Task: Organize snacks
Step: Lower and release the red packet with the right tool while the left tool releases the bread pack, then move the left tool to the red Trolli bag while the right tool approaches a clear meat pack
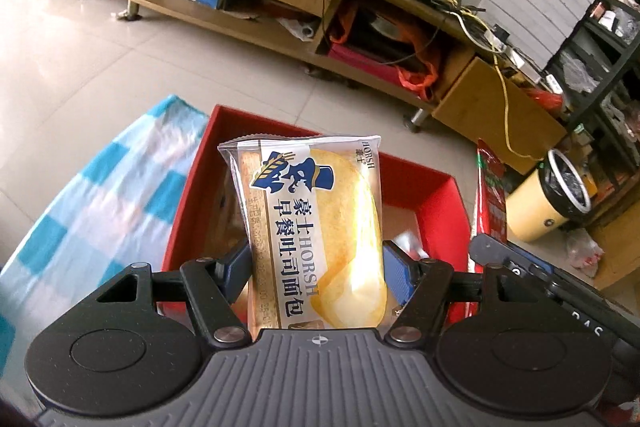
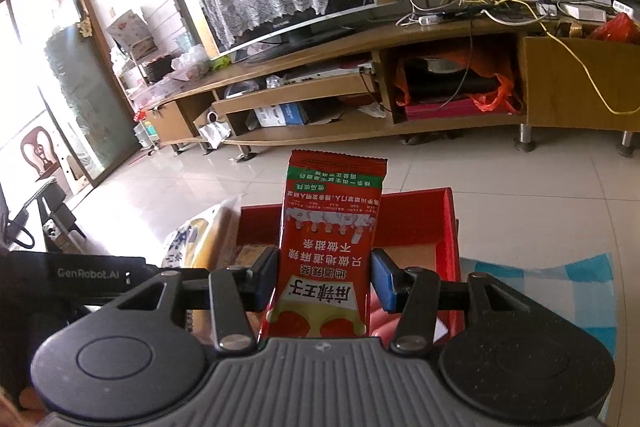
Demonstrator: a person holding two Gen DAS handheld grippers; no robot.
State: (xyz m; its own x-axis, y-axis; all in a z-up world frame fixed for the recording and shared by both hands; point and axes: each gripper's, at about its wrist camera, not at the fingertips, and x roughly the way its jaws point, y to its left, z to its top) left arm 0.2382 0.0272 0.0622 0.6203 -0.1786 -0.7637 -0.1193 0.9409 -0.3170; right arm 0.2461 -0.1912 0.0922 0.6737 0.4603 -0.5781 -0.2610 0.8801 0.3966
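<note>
The left fingers [image 1: 316,267] are gripping a bread packet [image 1: 316,239], and the right fingers [image 2: 325,281] a red snack packet [image 2: 328,259], both over the red box [image 1: 424,187]; lowering and releasing likely comes next.

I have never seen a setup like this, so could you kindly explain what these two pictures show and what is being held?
A person carries a handheld two-finger gripper in each hand; a camera on each looks forward along its fingers, so the black parts at the bottom are the tools themselves. In the left-wrist picture, the left gripper is shut on a packaged toast bread. In the right-wrist picture, the right gripper is shut on a red spicy snack packet. Beyond both sits an open red box on a blue-and-white checked cloth.
</note>
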